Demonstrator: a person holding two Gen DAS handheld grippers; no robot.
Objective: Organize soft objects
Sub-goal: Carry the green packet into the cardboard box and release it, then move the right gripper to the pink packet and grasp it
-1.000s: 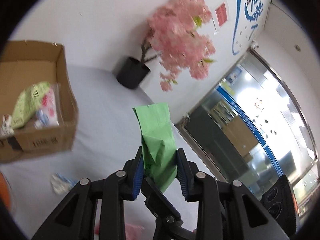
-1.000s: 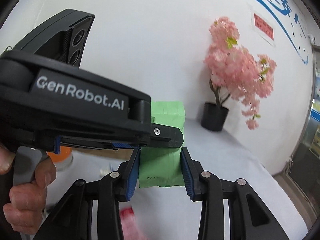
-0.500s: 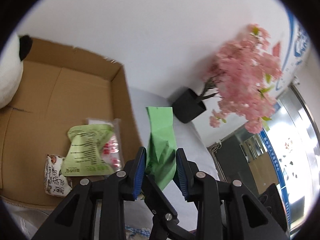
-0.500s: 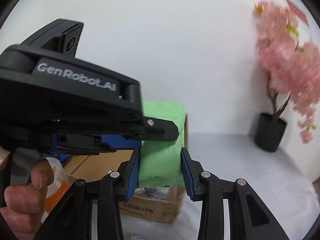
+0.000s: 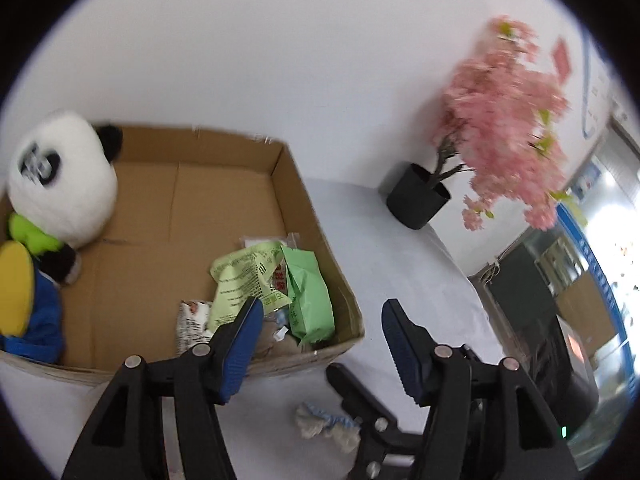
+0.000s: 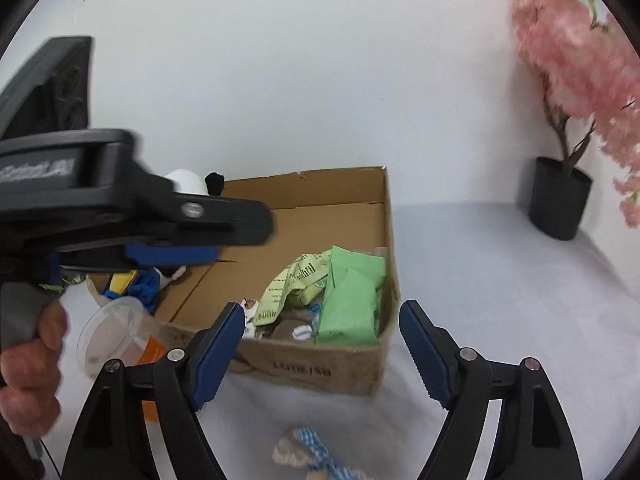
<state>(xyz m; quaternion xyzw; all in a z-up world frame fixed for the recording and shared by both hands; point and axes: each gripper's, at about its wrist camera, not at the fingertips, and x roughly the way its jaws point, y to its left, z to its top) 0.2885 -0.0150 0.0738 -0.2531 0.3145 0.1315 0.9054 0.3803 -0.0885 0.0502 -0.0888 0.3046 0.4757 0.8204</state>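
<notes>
A green pouch (image 6: 352, 300) lies creased in the near right corner of an open cardboard box (image 6: 320, 368), leaning on a pale green printed packet (image 6: 292, 284) and other wrappers. A plush panda (image 5: 60, 184) sits upright in the box's far left corner. A blue-checked cloth (image 6: 312, 452) lies crumpled outside.

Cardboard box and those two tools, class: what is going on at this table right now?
A person holds a tool in each hand over a cardboard box on a white table. Both the left tool and the right tool are opening with nothing between them. The green packet lies in the box's near corner among other snack packets, across from a panda plush. A blue-checked cloth is on the table outside the box.
</notes>
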